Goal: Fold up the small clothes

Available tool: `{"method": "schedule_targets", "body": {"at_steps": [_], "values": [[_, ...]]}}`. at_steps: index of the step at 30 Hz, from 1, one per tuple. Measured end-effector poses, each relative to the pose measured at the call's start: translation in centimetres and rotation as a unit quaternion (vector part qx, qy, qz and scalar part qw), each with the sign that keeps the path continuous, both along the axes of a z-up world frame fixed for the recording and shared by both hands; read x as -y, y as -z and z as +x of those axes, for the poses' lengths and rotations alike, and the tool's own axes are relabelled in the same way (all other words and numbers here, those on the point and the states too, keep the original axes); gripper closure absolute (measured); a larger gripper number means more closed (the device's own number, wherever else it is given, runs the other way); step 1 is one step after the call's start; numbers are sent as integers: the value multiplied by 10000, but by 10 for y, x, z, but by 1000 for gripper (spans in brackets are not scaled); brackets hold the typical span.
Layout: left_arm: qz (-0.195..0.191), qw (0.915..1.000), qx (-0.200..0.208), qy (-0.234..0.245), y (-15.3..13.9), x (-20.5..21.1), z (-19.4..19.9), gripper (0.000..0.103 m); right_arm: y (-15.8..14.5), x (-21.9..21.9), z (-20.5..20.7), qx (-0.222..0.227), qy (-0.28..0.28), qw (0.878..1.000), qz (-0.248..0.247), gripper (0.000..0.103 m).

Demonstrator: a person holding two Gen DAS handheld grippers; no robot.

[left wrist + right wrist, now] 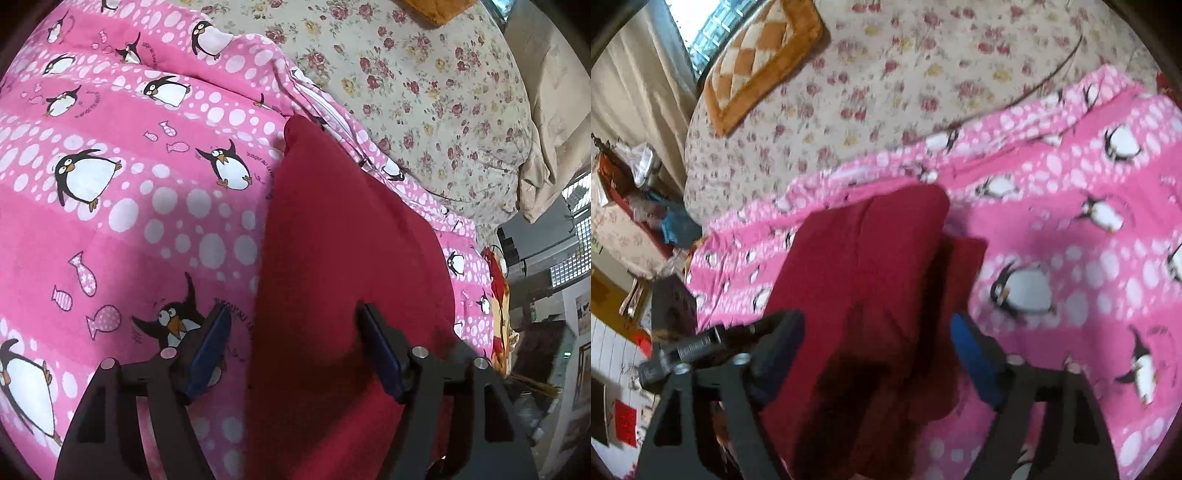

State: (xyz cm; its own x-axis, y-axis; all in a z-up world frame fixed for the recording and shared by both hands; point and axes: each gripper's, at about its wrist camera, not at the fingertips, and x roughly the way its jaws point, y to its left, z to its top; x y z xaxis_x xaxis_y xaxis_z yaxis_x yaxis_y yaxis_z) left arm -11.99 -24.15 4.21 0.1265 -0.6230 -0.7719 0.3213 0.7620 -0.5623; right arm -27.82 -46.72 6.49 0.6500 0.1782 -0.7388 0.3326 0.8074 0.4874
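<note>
A dark red garment (351, 240) lies folded on a pink penguin-print blanket (129, 229). In the left wrist view my left gripper (295, 350) stands open over the garment's near left edge. One blue pad is above the blanket and the other above the red cloth, and neither pinches it. In the right wrist view the same red garment (864, 258) shows a folded layer with a narrower strip sticking out on its right. My right gripper (879, 350) hovers open above its near part, pads well apart, with nothing gripped. This view is blurred.
The pink blanket (1071, 258) lies over a floral bedsheet (886, 92) that fills the far side. An orange checked cushion (757, 62) rests at the back by a curtain (635, 85). Cluttered shelves (639, 192) and other household items stand beside the bed.
</note>
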Motion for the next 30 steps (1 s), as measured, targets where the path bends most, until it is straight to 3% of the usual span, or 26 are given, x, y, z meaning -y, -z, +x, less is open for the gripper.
{"method": "schedule_targets", "body": {"at_steps": [3, 6, 11, 12, 13, 14, 16, 19, 25, 28, 30], "values": [[-54, 9999, -113, 86, 4, 1, 5, 45, 21, 7, 7, -345, -21, 9994, 33, 14], [-131, 9995, -211, 192, 9, 4, 11, 41, 32, 18, 7, -145, 21, 9991, 391, 11], [-87, 9985, -112, 537, 10, 14, 13, 39, 41, 18, 25, 82, -229, 9989, 397, 10], [-87, 9981, -73, 599, 10, 15, 11, 43, 41, 15, 29, 106, -302, 9989, 345, 15], [-120, 9977, -38, 670, 9, 16, 10, 49, 40, 12, 33, 147, -391, 9984, 380, 32], [-209, 9969, -43, 761, 9, 17, 8, 64, 39, 10, 35, 168, -428, 9979, 447, 35], [-245, 9969, -59, 748, 6, 16, 7, 67, 32, 7, 33, 164, -368, 9985, 362, 49], [-209, 9971, 46, 737, -7, 10, -4, 77, 14, 1, 26, 305, -381, 9983, 321, 60], [-135, 9965, 108, 823, -43, -25, -39, 80, -34, -36, 9, 464, -871, 9949, 206, 60], [-16, 9972, 283, 692, -51, -52, -61, 80, -37, -57, -4, 477, -1105, 9925, 226, 59], [246, 9982, 166, 531, -36, -63, -69, 77, -25, -67, -7, 380, -1178, 9920, 231, 52]]}}
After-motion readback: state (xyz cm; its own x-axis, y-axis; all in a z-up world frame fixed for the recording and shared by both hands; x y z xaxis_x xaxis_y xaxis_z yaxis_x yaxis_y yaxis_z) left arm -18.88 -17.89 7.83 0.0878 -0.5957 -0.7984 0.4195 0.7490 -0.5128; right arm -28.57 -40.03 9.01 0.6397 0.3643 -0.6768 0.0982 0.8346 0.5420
